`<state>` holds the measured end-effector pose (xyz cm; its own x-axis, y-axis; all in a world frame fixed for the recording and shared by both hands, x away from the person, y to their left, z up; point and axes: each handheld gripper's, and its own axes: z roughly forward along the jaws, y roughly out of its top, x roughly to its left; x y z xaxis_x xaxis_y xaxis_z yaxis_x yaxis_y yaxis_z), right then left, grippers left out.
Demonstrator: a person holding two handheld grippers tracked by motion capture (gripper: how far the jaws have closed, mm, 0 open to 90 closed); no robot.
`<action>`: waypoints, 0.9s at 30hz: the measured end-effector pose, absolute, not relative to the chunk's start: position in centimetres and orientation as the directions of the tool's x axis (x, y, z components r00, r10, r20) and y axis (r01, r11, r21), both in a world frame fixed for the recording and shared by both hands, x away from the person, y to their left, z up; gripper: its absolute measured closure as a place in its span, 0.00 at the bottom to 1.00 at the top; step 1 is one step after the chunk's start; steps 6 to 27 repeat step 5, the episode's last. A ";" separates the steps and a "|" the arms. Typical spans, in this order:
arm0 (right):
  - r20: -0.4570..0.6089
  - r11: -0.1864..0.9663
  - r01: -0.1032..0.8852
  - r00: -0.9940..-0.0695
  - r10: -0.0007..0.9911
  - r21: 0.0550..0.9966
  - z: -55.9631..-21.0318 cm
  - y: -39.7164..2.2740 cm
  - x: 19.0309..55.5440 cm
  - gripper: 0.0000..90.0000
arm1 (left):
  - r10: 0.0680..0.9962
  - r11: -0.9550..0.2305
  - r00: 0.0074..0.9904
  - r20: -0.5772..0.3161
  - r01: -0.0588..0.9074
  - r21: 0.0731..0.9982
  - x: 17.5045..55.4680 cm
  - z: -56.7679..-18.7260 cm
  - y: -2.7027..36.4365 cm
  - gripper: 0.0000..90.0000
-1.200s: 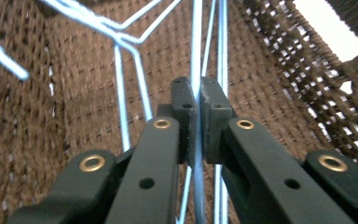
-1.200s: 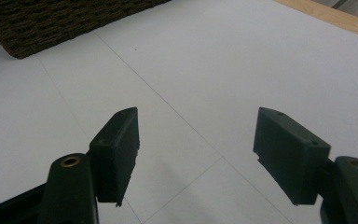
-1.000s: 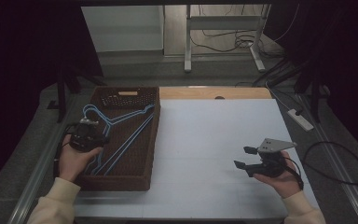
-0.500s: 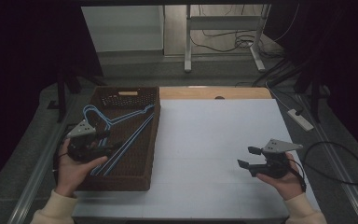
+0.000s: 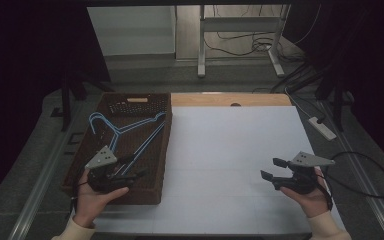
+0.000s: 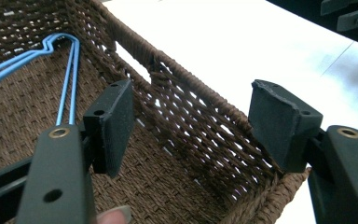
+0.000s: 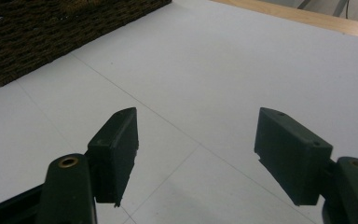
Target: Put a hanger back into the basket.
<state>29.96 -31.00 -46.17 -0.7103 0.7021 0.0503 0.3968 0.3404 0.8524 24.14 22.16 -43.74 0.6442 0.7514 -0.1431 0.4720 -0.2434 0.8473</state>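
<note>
A brown wicker basket stands at the table's left with blue wire hangers lying in it. My left gripper hovers over the basket's near right corner. Its jaws have just been opening, stand wide apart and grip nothing. In the left gripper view this gripper frames the basket's woven wall, with the hangers off to the left. My right gripper is held over the white table near the front right. It is open with nothing between its fingers.
A white sheet covers the table to the right of the basket. A wooden strip runs along the far edge. A power strip and a looping cable lie off the right side. Metal frame legs stand beyond.
My left hand has moved along the basket toward the near end and a little right, and its jaws have spread. The hangers lie where they were. The right gripper has barely moved.
</note>
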 end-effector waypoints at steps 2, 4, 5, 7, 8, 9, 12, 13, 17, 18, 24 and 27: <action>0.051 0.334 0.397 -0.705 0.707 0.855 -46.2 -31.1 29.9 0.35 | 0.751 -0.240 0.644 -0.146 0.473 0.848 24.1 -43.8 22.2 0.36; 0.052 0.333 0.397 -0.706 0.706 0.855 -46.3 -31.2 29.8 0.35 | 0.753 -0.235 0.641 -0.148 0.472 0.850 24.1 -43.9 22.2 0.36; 0.051 0.335 0.397 -0.706 0.706 0.855 -46.3 -31.2 29.8 0.35 | 0.753 -0.234 0.641 -0.148 0.472 0.850 24.1 -43.9 22.2 0.36; 0.051 0.335 0.397 -0.706 0.706 0.855 -46.3 -31.2 29.8 0.35 | 0.753 -0.234 0.641 -0.148 0.472 0.850 24.1 -43.9 22.2 0.36; 0.051 0.335 0.397 -0.706 0.706 0.855 -46.3 -31.2 29.8 0.35 | 0.753 -0.234 0.641 -0.148 0.472 0.850 24.1 -43.9 22.2 0.36; 0.051 0.335 0.397 -0.706 0.706 0.855 -46.3 -31.2 29.8 0.35 | 0.753 -0.234 0.641 -0.148 0.472 0.850 24.1 -43.9 22.2 0.36; 0.051 0.335 0.397 -0.706 0.706 0.855 -46.3 -31.2 29.8 0.35 | 0.753 -0.234 0.641 -0.148 0.472 0.850 24.1 -43.9 22.2 0.36; 0.051 0.335 0.397 -0.706 0.706 0.855 -46.3 -31.2 29.8 0.35 | 0.753 -0.234 0.641 -0.148 0.472 0.850 24.1 -43.9 22.2 0.36; 0.051 0.335 0.397 -0.706 0.706 0.855 -46.3 -31.2 29.8 0.35 | 0.753 -0.234 0.641 -0.148 0.472 0.850 24.1 -43.9 22.2 0.36; 0.051 0.335 0.397 -0.706 0.706 0.855 -46.3 -31.2 29.8 0.35 | 0.753 -0.234 0.641 -0.148 0.472 0.850 24.1 -43.9 22.2 0.36; 0.051 0.335 0.397 -0.706 0.706 0.855 -46.3 -31.2 29.8 0.35 | 0.753 -0.234 0.641 -0.148 0.472 0.850 24.1 -43.9 22.2 0.36; 0.051 0.335 0.397 -0.706 0.706 0.855 -46.3 -31.2 29.8 0.35 | 0.753 -0.234 0.641 -0.148 0.472 0.850 24.1 -43.9 22.2 0.36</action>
